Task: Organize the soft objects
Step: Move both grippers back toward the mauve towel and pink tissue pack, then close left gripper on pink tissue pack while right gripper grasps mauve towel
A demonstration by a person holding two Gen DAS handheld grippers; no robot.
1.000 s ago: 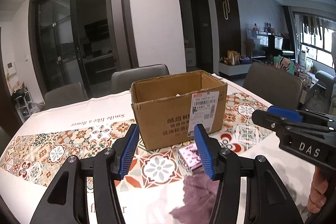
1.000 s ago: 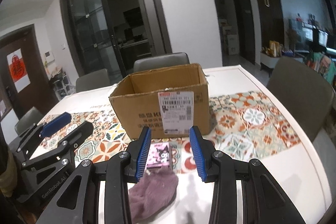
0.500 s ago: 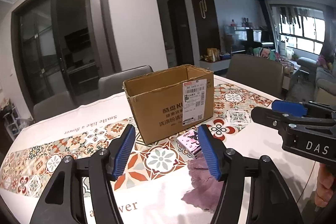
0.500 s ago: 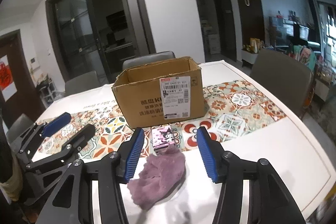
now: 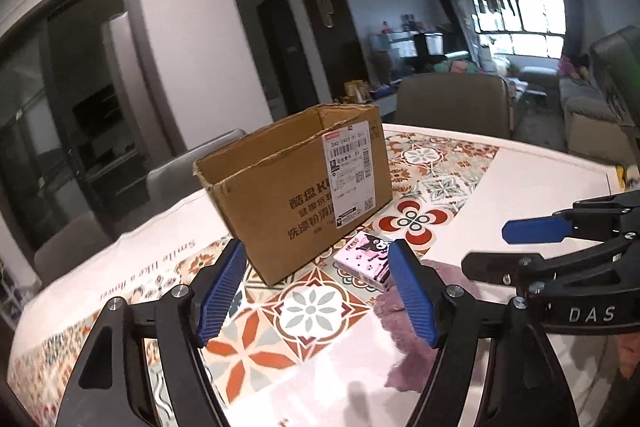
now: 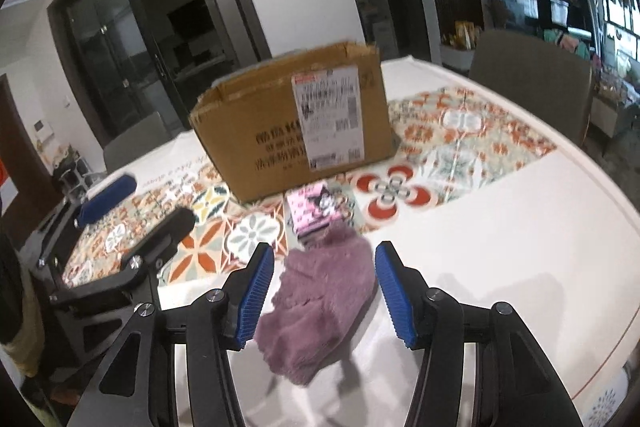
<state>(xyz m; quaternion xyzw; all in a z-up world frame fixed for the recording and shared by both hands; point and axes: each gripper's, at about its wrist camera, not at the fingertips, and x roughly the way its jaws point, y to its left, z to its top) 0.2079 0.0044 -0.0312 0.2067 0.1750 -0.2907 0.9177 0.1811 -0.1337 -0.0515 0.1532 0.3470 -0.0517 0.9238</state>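
A fluffy purple cloth point(image 6: 320, 303) lies on the table, partly over a pink tissue pack point(image 6: 314, 207) printed with a cartoon figure. An open cardboard box point(image 6: 292, 123) stands behind them. My right gripper point(image 6: 324, 291) is open, above the cloth, its blue pads on either side of it and not touching. My left gripper point(image 5: 316, 291) is open and empty, above the patterned runner to the left of the cloth point(image 5: 404, 343) and the pack point(image 5: 368, 255). The box point(image 5: 296, 187) is ahead of it.
The table point(image 6: 500, 247) has a white cloth with a tiled floral runner. Grey chairs point(image 6: 528, 75) stand around it. The table's near right edge point(image 6: 616, 339) curves close by. The right gripper shows in the left wrist view point(image 5: 532, 247).
Both grippers have pulled back and risen, and both views have tilted. The right gripper now straddles the purple cloth from above. The cloth, pack and box have not moved.
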